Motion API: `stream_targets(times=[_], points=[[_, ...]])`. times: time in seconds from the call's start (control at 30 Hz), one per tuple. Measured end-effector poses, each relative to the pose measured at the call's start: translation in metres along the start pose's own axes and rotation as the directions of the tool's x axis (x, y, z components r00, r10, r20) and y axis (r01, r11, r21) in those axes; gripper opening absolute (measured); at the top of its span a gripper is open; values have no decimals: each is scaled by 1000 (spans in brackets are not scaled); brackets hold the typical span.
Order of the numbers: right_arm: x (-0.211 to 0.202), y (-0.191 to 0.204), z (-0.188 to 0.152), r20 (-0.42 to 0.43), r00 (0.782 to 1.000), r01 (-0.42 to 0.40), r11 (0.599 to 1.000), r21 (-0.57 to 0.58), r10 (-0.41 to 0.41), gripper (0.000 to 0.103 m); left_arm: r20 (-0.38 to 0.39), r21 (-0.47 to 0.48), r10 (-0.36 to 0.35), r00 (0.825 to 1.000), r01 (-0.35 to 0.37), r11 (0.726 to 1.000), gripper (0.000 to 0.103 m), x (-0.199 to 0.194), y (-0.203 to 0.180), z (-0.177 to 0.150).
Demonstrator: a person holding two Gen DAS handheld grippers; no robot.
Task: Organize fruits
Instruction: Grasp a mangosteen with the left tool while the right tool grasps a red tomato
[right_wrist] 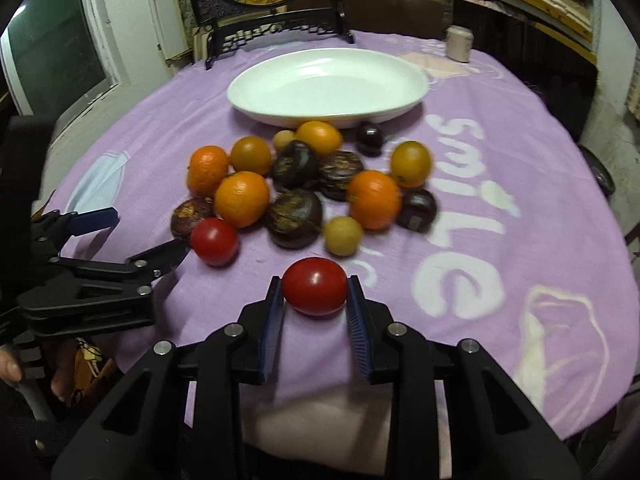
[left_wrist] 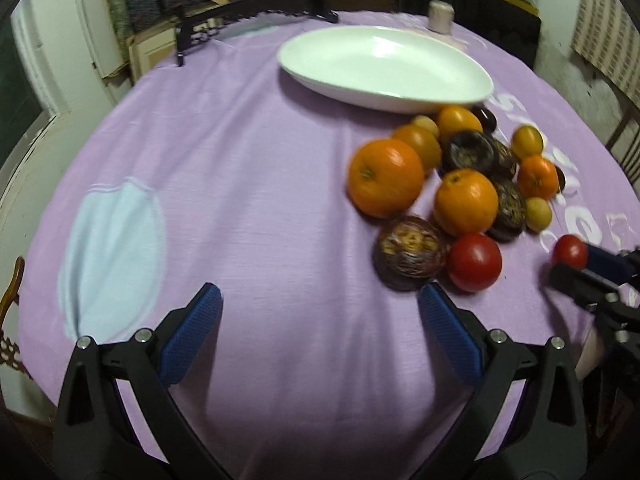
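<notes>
Near the worktop's front edge, the right gripper [right_wrist: 315, 289] pinches a round red tomato [right_wrist: 314, 286] between blue fingers, likely bound for the empty white oval dish [right_wrist: 256, 94]. Left gripper [left_wrist: 320, 300] hangs spread, empty, beside the fruit pile.

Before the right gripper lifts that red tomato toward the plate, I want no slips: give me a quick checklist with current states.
1. Red tomato between right gripper pads: ok.
2. Firm squeeze on both sides: cannot tell.
3. White plate empty, ready to receive: ok.
4. Left gripper open, holding nothing: ok.
5. Left gripper clear of the lift path: ok; it sits beside the second tomato.
6. Fruit pile lies between tomato and plate, so carry high: not ok for a low path.
</notes>
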State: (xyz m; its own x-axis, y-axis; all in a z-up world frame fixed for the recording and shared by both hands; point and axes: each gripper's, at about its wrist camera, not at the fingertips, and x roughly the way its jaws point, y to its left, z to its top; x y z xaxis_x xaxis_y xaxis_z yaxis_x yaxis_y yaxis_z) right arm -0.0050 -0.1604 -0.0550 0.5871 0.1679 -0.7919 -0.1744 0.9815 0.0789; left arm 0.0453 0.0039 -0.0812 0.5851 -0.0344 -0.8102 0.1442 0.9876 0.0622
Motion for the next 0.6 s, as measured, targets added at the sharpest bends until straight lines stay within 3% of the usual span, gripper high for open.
stream_targets(times=[0.2,0.27,0.33,0.47,0.5,0.6], points=[[-1,-9,-7,-16,1000,3,1000,24,-2,33,8,-3,-56,998,56,998,98,10,-9,11],[0,-11,-8,-24,1000,1,999,32,0,33,18,18,-84,996,83,996,87,9,-16,15],[0,-12,-8,-25,1000,1,999,40,0,33,29,44,-125,992,124,991,68,6,-25,17],[0,-13,-8,-21,1000,6,999,47,-5,33,37,46,-131,991,129,991,50,8,-26,22],[0,-13,-8,-21,1000,7,999,48,-6,33,42,44,-125,991,123,991,40,7,-25,21],[-2,-14,-8,-15,1000,8,999,53,-8,33,32,3,-186,982,186,983,39,3,-11,21]])
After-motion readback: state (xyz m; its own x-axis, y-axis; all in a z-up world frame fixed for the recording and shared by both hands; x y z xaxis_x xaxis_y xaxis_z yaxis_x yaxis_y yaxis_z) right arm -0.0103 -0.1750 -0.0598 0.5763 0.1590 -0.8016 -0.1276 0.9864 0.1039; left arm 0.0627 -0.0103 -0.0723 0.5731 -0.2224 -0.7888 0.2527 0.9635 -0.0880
